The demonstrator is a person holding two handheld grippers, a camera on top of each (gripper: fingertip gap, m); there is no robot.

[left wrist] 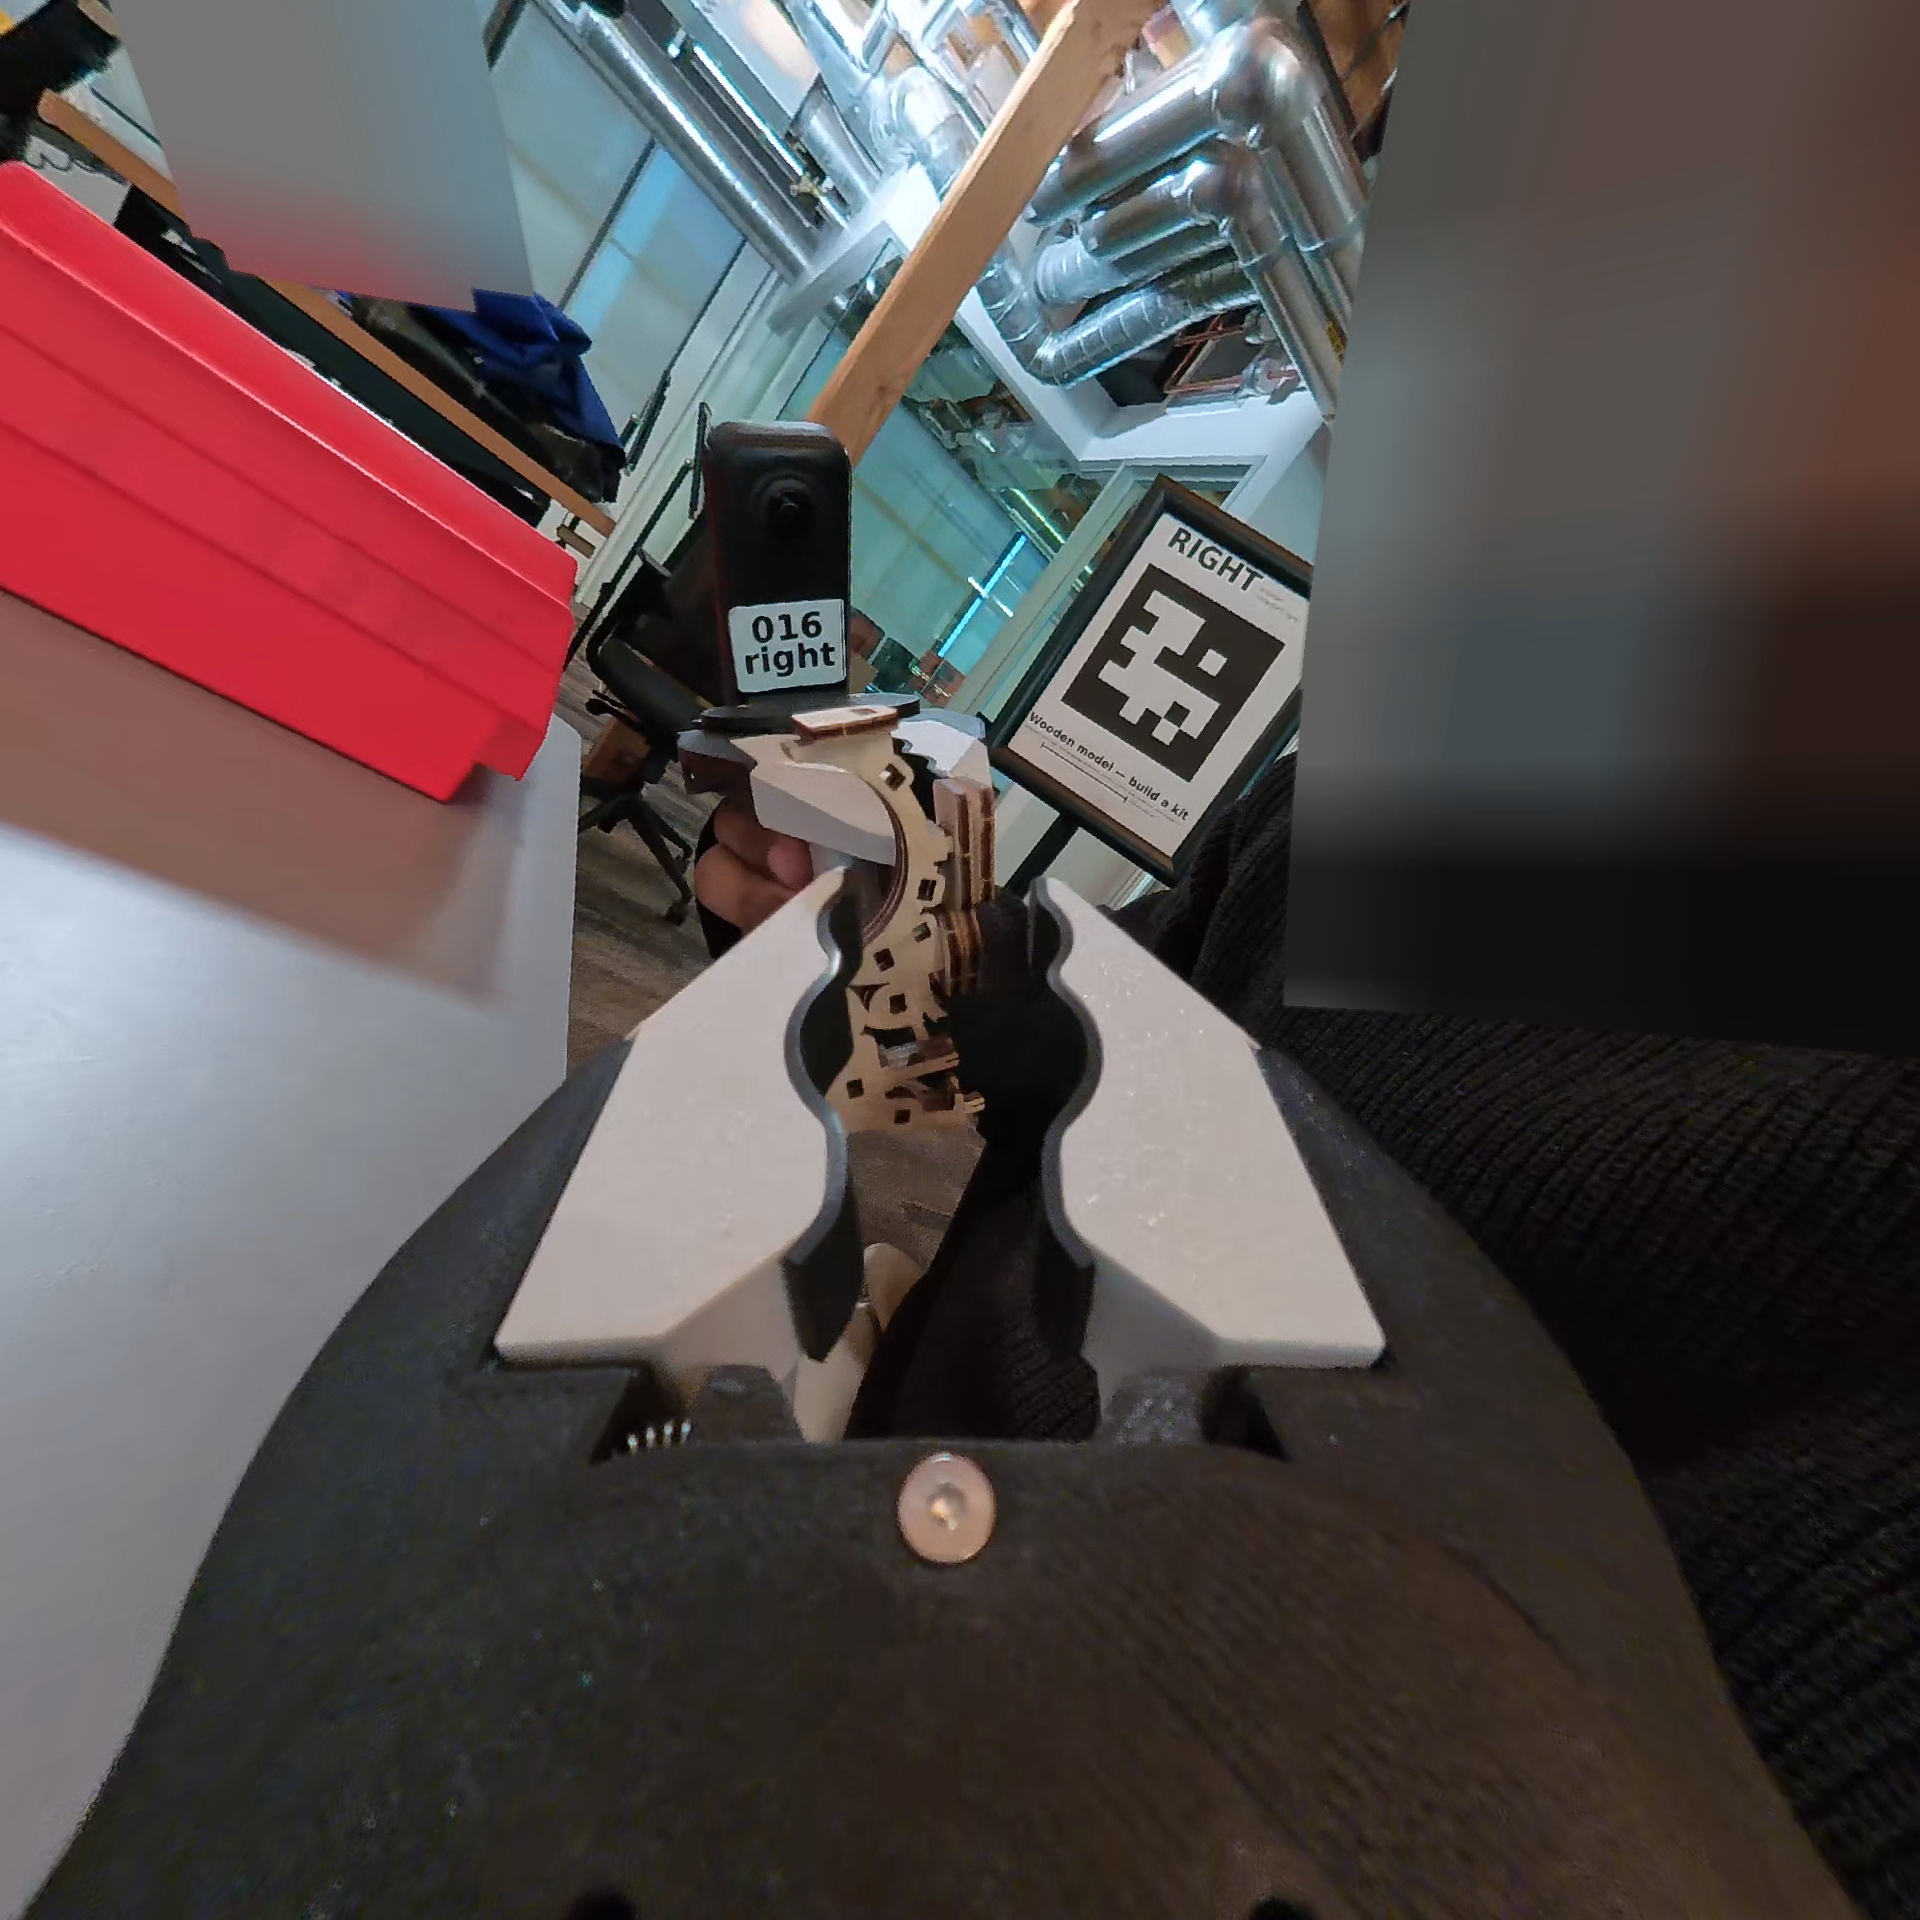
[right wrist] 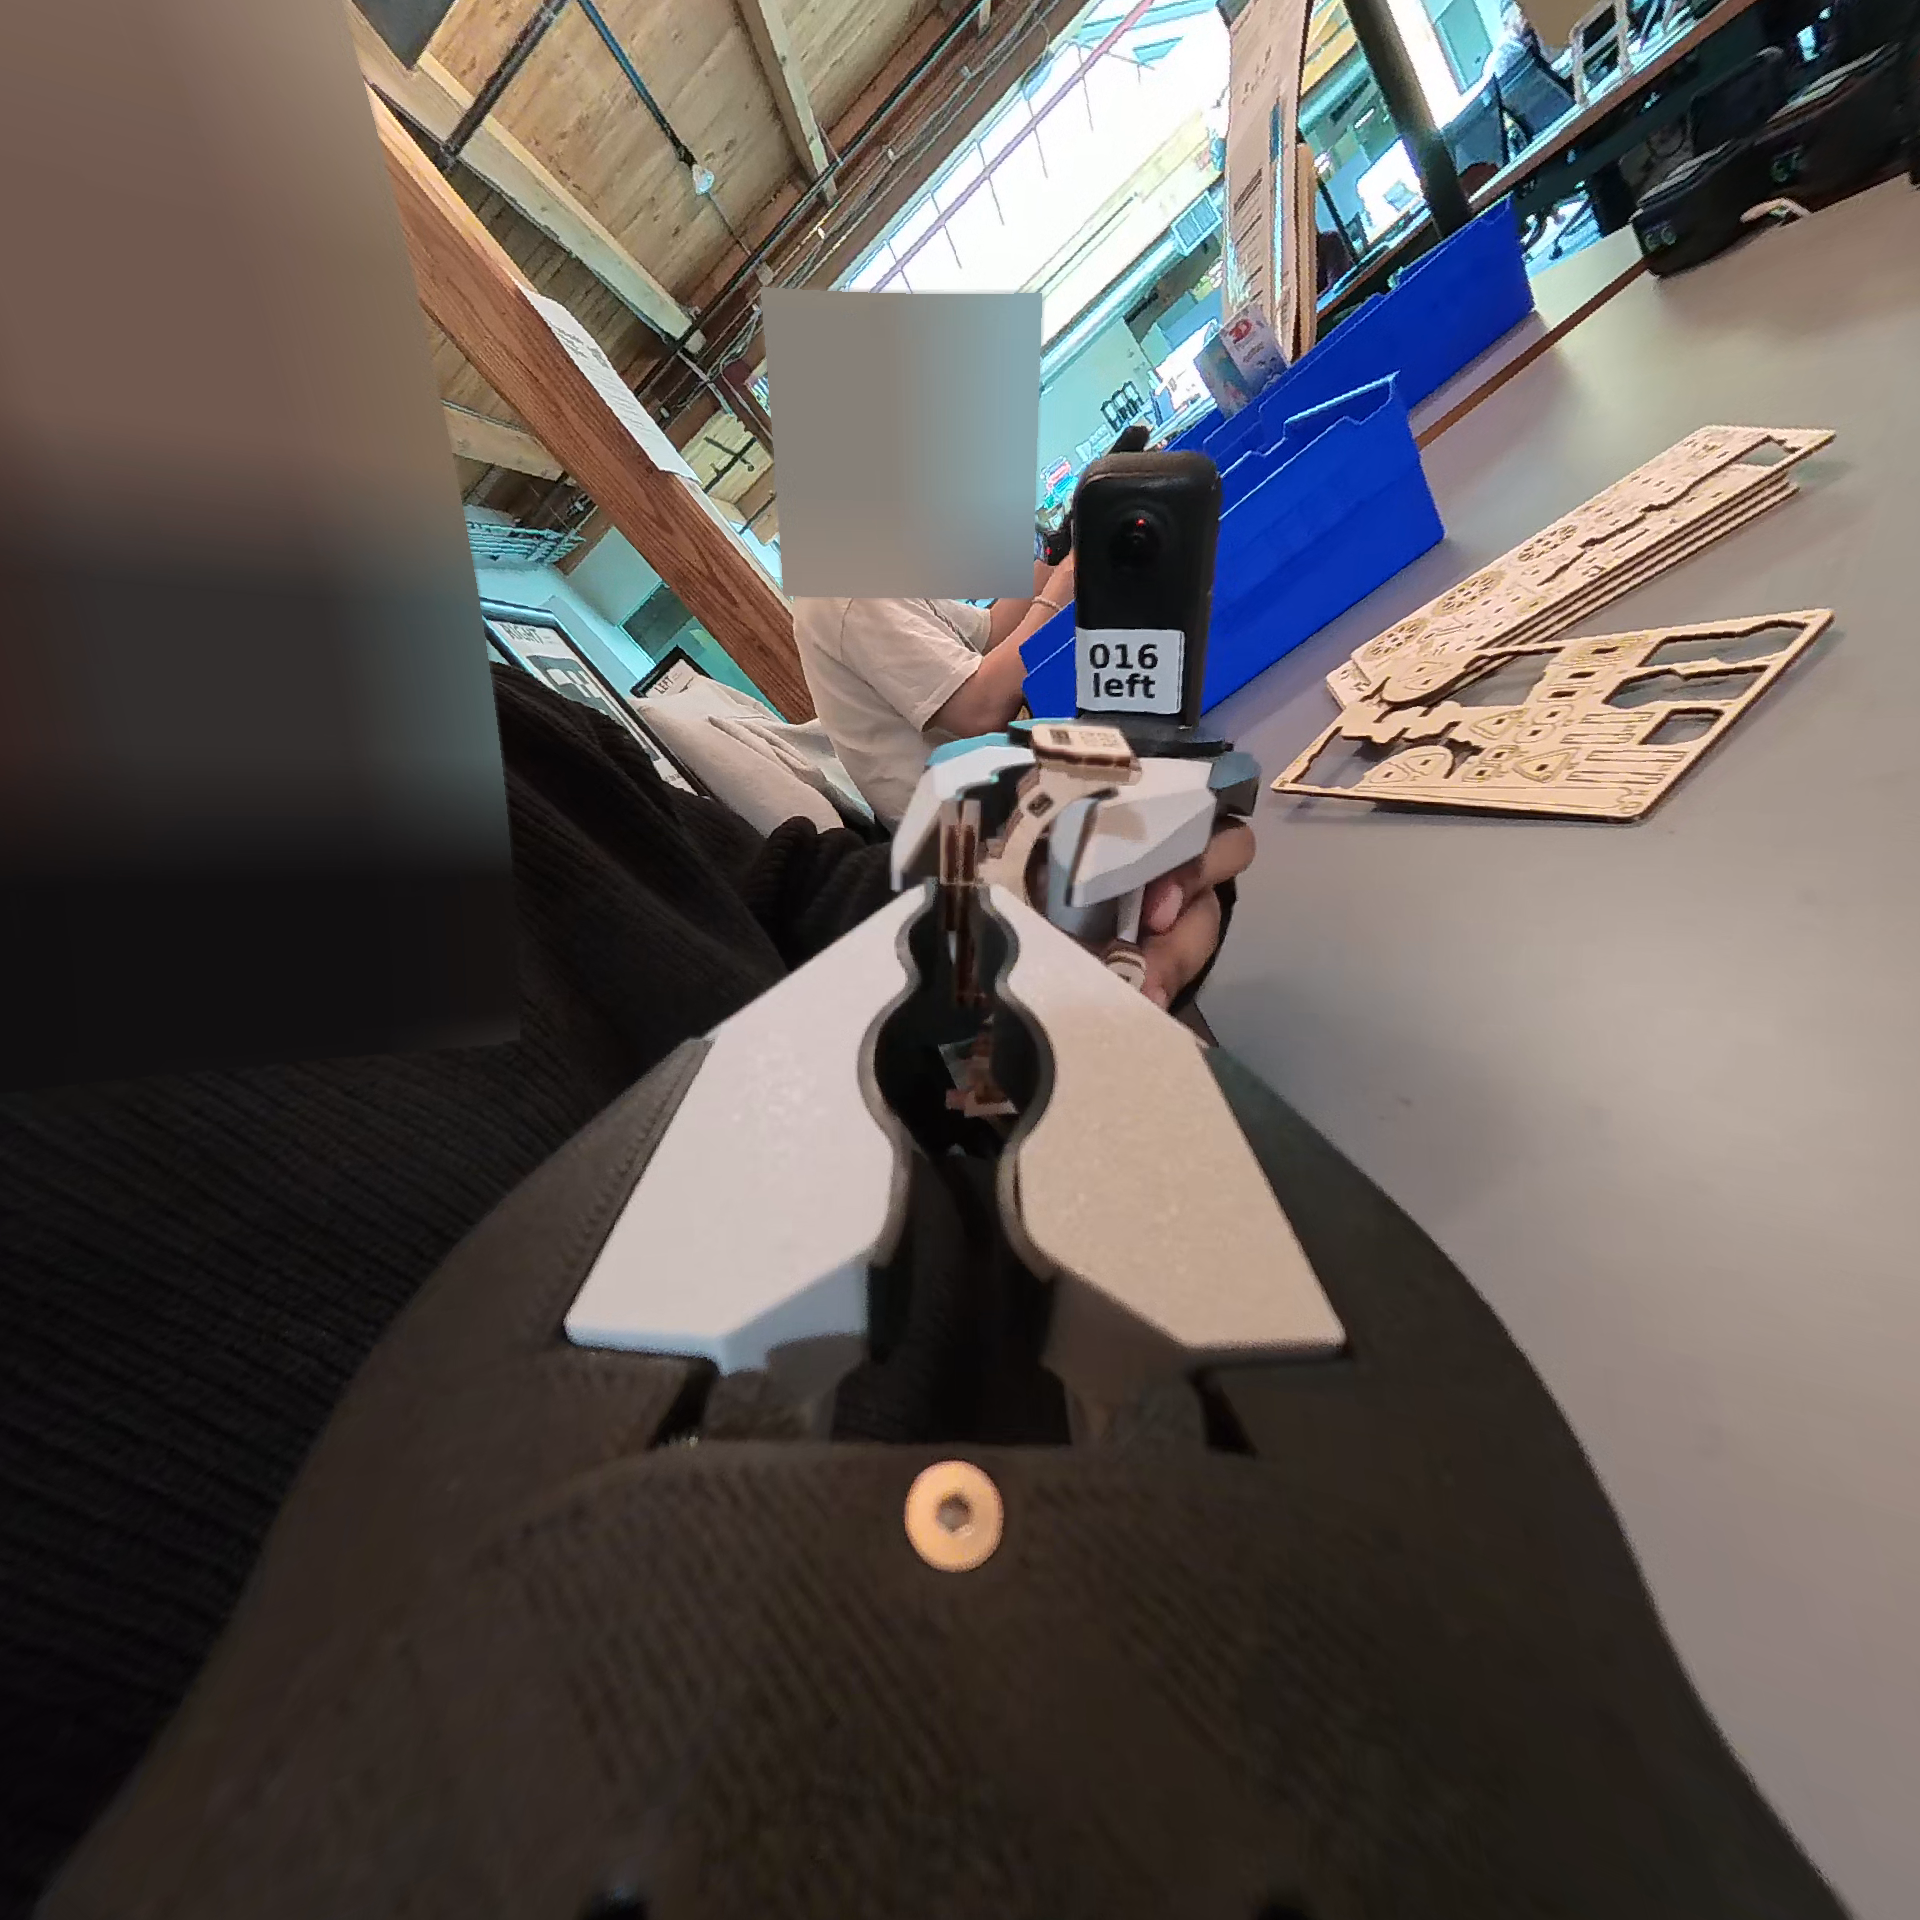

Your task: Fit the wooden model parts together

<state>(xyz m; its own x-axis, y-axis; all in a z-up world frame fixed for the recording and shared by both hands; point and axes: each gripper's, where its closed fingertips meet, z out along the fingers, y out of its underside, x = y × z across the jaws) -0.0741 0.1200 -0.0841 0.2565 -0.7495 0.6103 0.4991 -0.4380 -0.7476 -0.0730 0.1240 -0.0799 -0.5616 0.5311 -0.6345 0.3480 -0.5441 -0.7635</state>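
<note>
A pale laser-cut wooden model (left wrist: 902, 987), a curved plate with square holes and stacked layers, hangs in the air between both grippers. My left gripper (left wrist: 940, 888) has its grey fingers (left wrist: 727, 1091) on either side of the model, closed about it with a wide gap. My right gripper (left wrist: 873, 779) faces it from the far side and holds the model's upper end. In the right wrist view my right gripper (right wrist: 961, 894) is nearly closed, pinching a thin wooden plate (right wrist: 956, 857) seen edge-on. The left gripper (right wrist: 1039, 831) shows just beyond it, wood between its fingers.
A red bin (left wrist: 260, 520) stands on the grey table (left wrist: 208, 1143) at left. A framed marker sign (left wrist: 1164, 665) stands behind. Flat wooden part sheets (right wrist: 1558, 707) and blue bins (right wrist: 1320, 520) lie on the table (right wrist: 1610, 1091). A seated person (right wrist: 894, 686) is behind. A black sleeve (left wrist: 1558, 1299) is close. Both grippers' tips are close together, under 4 cm apart.
</note>
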